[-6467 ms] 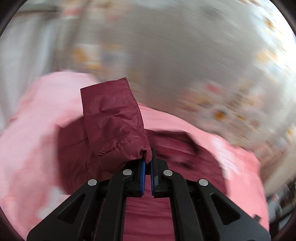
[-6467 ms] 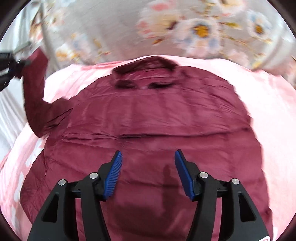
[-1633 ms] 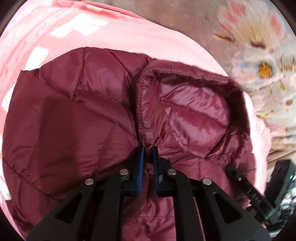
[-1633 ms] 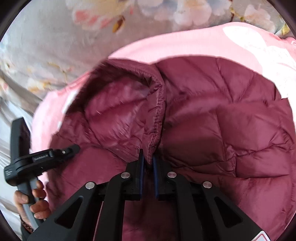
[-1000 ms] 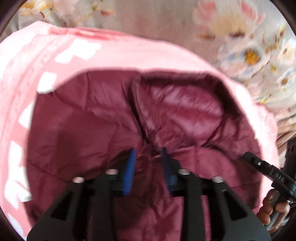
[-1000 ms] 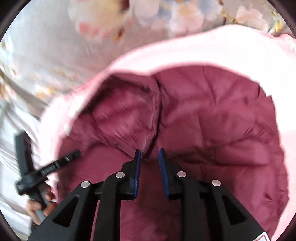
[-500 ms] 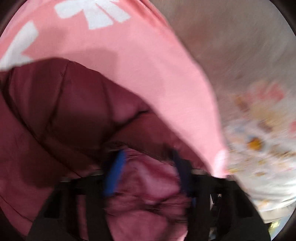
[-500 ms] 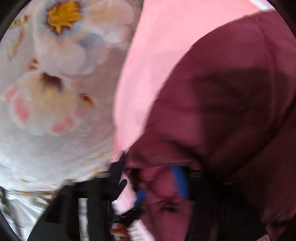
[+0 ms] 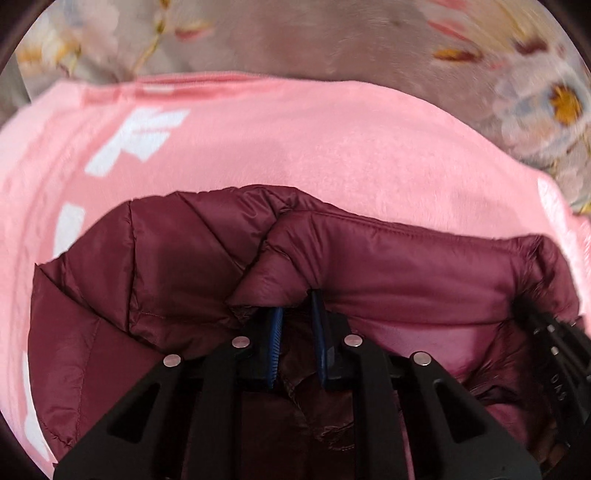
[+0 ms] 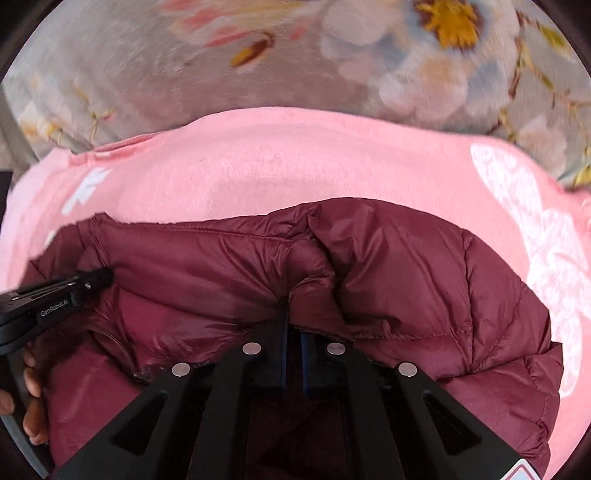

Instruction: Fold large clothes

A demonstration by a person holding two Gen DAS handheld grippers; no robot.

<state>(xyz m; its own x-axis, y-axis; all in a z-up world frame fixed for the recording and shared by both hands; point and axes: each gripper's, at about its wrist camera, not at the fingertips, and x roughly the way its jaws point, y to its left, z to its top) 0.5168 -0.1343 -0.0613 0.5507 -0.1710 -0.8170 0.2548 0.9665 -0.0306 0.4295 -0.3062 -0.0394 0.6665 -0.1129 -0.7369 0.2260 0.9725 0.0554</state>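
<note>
A maroon puffer jacket (image 9: 177,258) lies bunched on a pink blanket (image 9: 295,147); it also shows in the right wrist view (image 10: 424,266). My left gripper (image 9: 297,314) is closing on a fold of the jacket's collar edge, with a narrow gap between its blue pads and fabric in it. My right gripper (image 10: 291,321) is shut on another fold of the jacket. The right gripper shows at the right edge of the left wrist view (image 9: 546,332), and the left gripper at the left of the right wrist view (image 10: 55,295), both at the collar.
The pink blanket (image 10: 295,166) with white patterns lies over a grey floral bedcover (image 10: 332,55), which also shows in the left wrist view (image 9: 332,33). A hand (image 10: 26,387) holds the left gripper's handle.
Both grippers let go of the collar, opened, swung around it, and have closed again on the jacket's folded top edge. The jacket's inner lining is now turned under.
</note>
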